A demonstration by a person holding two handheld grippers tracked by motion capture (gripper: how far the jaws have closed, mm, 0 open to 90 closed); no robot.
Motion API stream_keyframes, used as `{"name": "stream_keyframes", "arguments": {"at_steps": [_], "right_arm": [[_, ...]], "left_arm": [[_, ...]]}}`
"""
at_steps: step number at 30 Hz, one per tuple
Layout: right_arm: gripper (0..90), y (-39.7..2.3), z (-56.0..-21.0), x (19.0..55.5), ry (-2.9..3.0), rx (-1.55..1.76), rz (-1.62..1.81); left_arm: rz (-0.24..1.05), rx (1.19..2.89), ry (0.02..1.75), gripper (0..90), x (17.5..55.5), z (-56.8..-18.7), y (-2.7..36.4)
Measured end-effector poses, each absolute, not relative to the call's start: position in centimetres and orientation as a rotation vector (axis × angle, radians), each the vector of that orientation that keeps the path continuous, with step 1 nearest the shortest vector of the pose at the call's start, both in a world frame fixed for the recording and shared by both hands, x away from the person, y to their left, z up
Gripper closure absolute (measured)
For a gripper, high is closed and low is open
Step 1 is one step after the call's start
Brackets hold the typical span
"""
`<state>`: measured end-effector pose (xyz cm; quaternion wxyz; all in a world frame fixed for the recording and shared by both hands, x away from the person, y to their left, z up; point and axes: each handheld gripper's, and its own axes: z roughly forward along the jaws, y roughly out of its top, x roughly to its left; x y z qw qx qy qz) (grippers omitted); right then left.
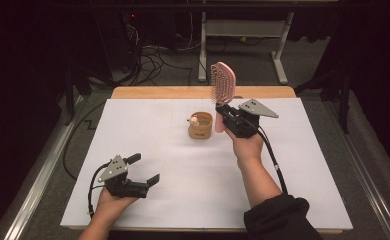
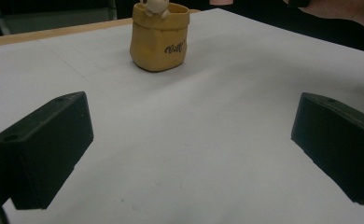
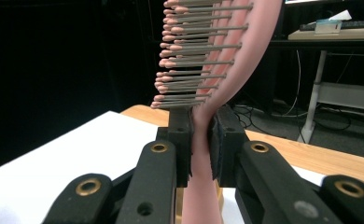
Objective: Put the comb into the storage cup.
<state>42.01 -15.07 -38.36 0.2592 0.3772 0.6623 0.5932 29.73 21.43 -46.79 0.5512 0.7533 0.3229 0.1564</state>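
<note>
Room: dark bkgd, cables on floor (image 1: 153,60), white desk frame (image 1: 243,30) seen beyond the table in high view.
Surface: wooden table (image 1: 203,92) covered w/ a white sheet (image 1: 183,170); wood edge left bare at far side.
Hairbrush: pink hairbrush (image 1: 222,85) is held upright above the sheet, head up, bristles turned toward the left in high view; handle runs down into the right gripper. In right gripper view the hairbrush (image 3: 208,70) rises between the jaws, bristle pins pointing left, handle squeezed at the neck just under the bristles.
Right gripper: right gripper (image 1: 223,116) is clamped on the brush handle, pads pressed on both sides; grey plate sits on top, cable trails back along the forearm. Carried by the right hand (image 1: 245,145), dark sleeve at the elbow.
Cup: small tan cup (image 1: 200,125) stands upright on the sheet, mid-table, just left of the right gripper and not touched by it; a small pale figure sits on its rim. In left gripper view the cup (image 2: 159,39) is seen ahead w/ dark lettering on its side.
Left gripper: left gripper (image 1: 145,170) is held low over the near-left part of the sheet, jaws spread wide, nothing between them; well apart from cup & brush. Held by the left hand (image 1: 110,202).
</note>
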Motion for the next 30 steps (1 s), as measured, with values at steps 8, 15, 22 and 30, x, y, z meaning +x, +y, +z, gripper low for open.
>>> {"name": "stream_keyframes", "arguments": {"at_steps": [8, 15, 22, 30], "right_arm": [[81.6, -14.0, -38.3, 43.5, 1.783, 1.038, 1.617], [81.6, -13.6, -38.0, 44.5, 1.763, 1.053, 1.63], [81.6, -12.8, -38.2, 45.5, 1.76, 1.066, 1.632], [81.6, -11.8, -38.3, 46.1, 1.756, 1.078, 1.638]], "left_arm": [[0.365, 1.773, 0.765, 0.0, 29.8, -46.8, 21.5], [0.365, 1.761, 0.762, 0.0, 29.8, -46.8, 21.6], [0.372, 1.752, 0.763, 0.0, 29.8, -46.7, 21.7], [0.367, 1.75, 0.755, 0.0, 29.7, -46.7, 21.6]]}}
